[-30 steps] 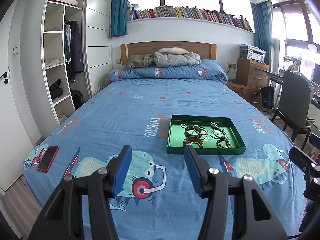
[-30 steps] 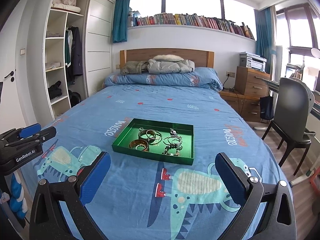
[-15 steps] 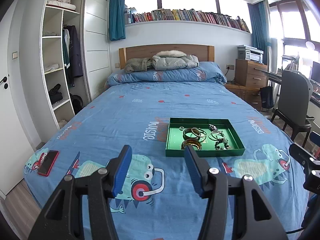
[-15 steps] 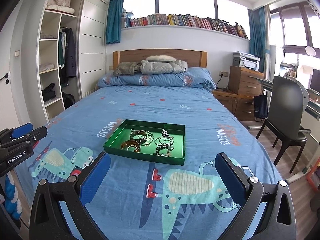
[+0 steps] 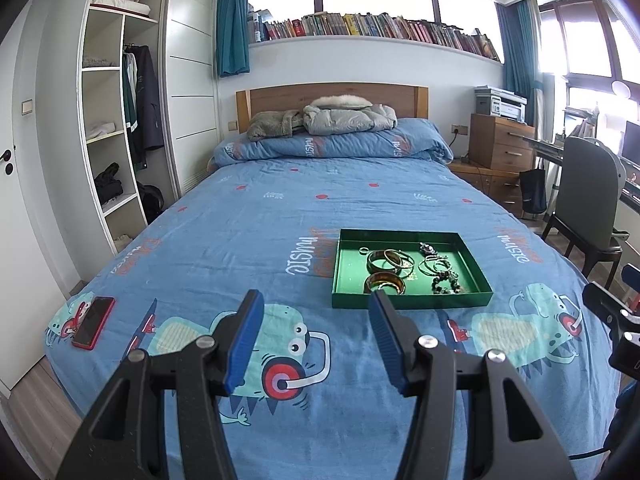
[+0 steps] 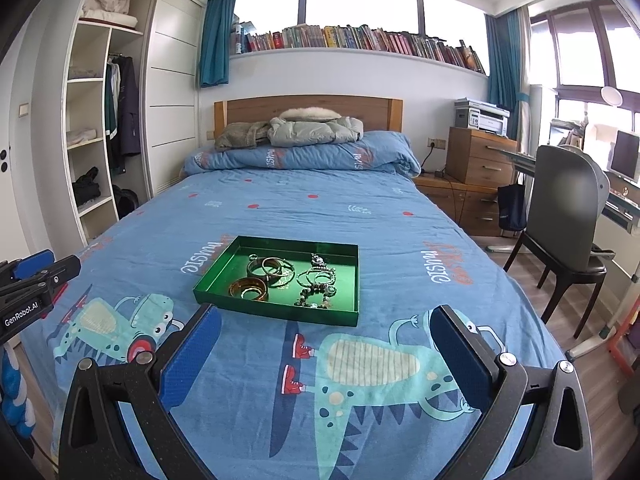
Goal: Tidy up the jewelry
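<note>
**Jewelry lies together in the green tray; both pairs of fingers hold nothing**

Left wrist view. Left gripper (image 5: pixel 316 336) hangs over the foot of the bed (image 5: pixel 280 216), fingers spread, nothing between them. Green tray (image 5: pixel 412 300) sits ahead and to the right of the fingers, its near wall just past the right fingertip. In it: two bangles (image 5: pixel 386 260) overlapping, a wide amber bangle (image 5: pixel 384 282) nearer the fingers, a small ring (image 5: pixel 363 250) at the back, and a tangle of beaded bracelets (image 5: pixel 440 274) on the far right side. Red phone (image 5: pixel 93 322) lies well to the left of the fingers, by the bed's edge. No jewelry shows on the cover outside the tray.

Right wrist view. Right gripper (image 6: pixel 326 344) has fingers spread wide, holding nothing. Tray straight ahead, between the two fingertips and beyond them. Bangles sit left of centre, beaded pieces right of centre, a few touching or overlapping.

Progress, as a judgement: every piece seen is inside the tray, grouped loosely by kind. That fits a gathering already complete, or a tray whose pieces wait to be sorted or moved elsewhere; the views do not settle which.

Room: blue cartoon-print cover, jackets (image 6: pixel 312 128) at the headboard, open wardrobe (image 6: pixel 96 128) far left, bookshelf (image 6: pixel 360 42) under the window, drawers with printer (image 6: pixel 482 118) and a chair (image 6: pixel 568 224) far right.
</note>
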Motion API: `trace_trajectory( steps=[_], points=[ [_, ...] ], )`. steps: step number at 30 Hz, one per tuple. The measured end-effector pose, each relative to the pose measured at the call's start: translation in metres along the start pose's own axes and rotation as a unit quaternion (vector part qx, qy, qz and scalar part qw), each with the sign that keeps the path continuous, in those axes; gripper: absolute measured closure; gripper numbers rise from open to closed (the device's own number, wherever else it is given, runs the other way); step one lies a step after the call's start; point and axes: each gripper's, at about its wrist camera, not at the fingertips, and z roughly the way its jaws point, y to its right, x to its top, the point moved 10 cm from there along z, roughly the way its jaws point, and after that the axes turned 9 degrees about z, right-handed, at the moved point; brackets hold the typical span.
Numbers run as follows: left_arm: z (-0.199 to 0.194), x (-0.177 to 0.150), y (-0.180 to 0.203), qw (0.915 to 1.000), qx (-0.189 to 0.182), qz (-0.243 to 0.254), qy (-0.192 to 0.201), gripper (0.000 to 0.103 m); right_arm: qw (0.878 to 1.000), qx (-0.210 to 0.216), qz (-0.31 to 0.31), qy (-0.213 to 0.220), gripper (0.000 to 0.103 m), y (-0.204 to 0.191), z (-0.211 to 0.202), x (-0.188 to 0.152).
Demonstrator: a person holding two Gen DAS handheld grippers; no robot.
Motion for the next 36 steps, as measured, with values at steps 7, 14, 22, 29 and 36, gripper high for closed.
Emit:
trace_trajectory(
  steps=[7, 14, 22, 29, 36],
  points=[
    [0.006, -0.004, 0.002, 1.0, -0.003, 0.001, -0.005, 0.05, 1.0, -0.006, 0.007, -0.001, 0.0, 0.005, 0.006, -0.003],
    [0.01, -0.008, 0.004, 0.9999, -0.006, 0.002, -0.011, 0.05, 1.0, -0.007, 0.011, -0.007, 0.0, 0.007, 0.012, -0.007],
    [0.013, -0.011, 0.003, 0.9999, -0.007, 0.002, -0.013, 0.05, 1.0, -0.01, 0.013, -0.011, 0.0, 0.008, 0.015, -0.01],
    [0.014, -0.011, 0.003, 0.9999, -0.006, 0.002, -0.014, 0.05, 1.0, -0.012, 0.014, -0.014, 0.0, 0.01, 0.018, -0.012],
    [0.014, -0.012, 0.003, 0.9999, -0.007, 0.002, -0.014, 0.05, 1.0, -0.013, 0.015, -0.016, 0.0, 0.011, 0.019, -0.014]
  ],
)
